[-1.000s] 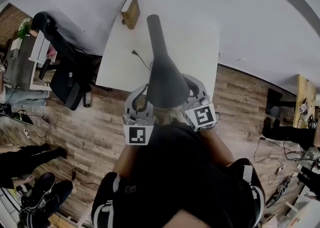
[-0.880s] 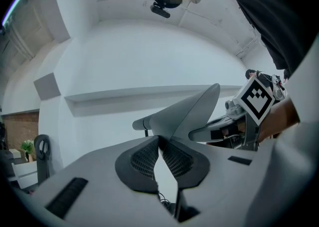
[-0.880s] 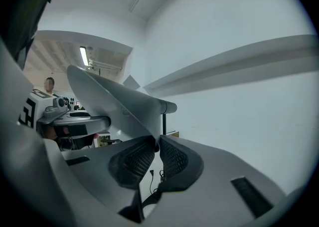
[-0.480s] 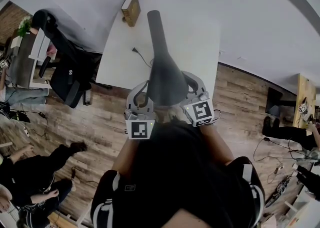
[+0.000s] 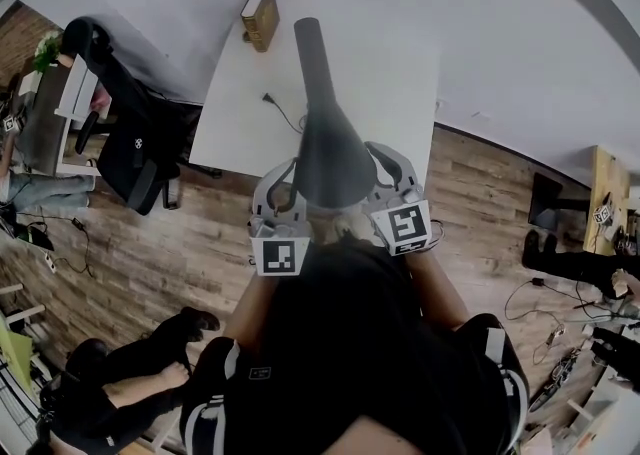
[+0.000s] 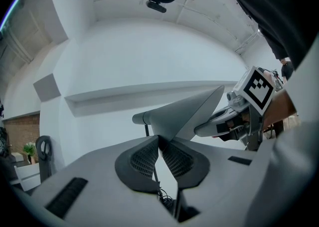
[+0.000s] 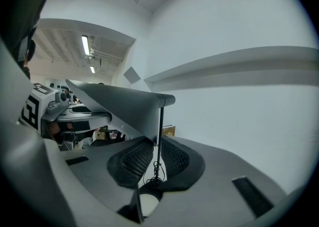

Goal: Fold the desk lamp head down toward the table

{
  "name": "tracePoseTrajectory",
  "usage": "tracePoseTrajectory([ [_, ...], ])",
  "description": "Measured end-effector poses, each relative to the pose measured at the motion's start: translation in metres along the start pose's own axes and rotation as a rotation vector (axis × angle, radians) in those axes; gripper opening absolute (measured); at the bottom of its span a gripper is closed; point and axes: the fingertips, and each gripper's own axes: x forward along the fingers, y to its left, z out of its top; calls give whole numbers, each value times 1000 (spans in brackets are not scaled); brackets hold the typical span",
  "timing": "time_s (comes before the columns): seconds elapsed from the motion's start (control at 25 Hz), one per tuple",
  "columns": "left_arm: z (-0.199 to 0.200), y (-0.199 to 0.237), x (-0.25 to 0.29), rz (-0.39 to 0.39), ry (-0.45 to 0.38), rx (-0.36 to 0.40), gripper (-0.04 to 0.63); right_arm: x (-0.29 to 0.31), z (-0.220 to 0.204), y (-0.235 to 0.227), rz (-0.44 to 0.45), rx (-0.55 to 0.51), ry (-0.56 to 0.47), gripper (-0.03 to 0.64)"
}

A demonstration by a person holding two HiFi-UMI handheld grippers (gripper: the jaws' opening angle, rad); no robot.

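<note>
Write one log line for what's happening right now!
lamp head: not yet folded down | left gripper: shut on lamp head | right gripper: jaws just opening, lamp head between them

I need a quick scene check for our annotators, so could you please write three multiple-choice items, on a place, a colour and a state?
1. Where on the table is the brown box? A. far left corner B. near right corner C. its middle
2. What colour is the lamp head? A. red B. grey C. yellow
3. How do the left gripper's jaws stand? A. wide apart B. shut on nothing C. shut on the lamp head's rim
1 A: the box sits by the far left corner. 2 B: the cone is plain grey. 3 C: its pads meet on the rim.
</note>
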Motion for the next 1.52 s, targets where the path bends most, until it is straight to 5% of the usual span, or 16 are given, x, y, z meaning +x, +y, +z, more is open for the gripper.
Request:
tracePoseTrajectory([
  [0.24,-1,-2,1,7,-8,-20,44,-17,3,1,41,-170,24,143],
  [0.4,3,0,0,77,-74,-216,44,-29,10,9,73,-357,43,164],
  [0.56,0,-3,1,-8,2,3,44,-32,28,18,92,-441,16,174],
  [1.2,-4,-1,1,-36,-10,1,46,-22,37,31,105,-597,-4,121],
  [1.4,-3,-5,1,-105,-13,-29,54,-22,34,32,103,-612,0,120],
  [1.52,-2,-10,-1,-186,-3,-15,117,-21,33,31,103,-612,1,120],
])
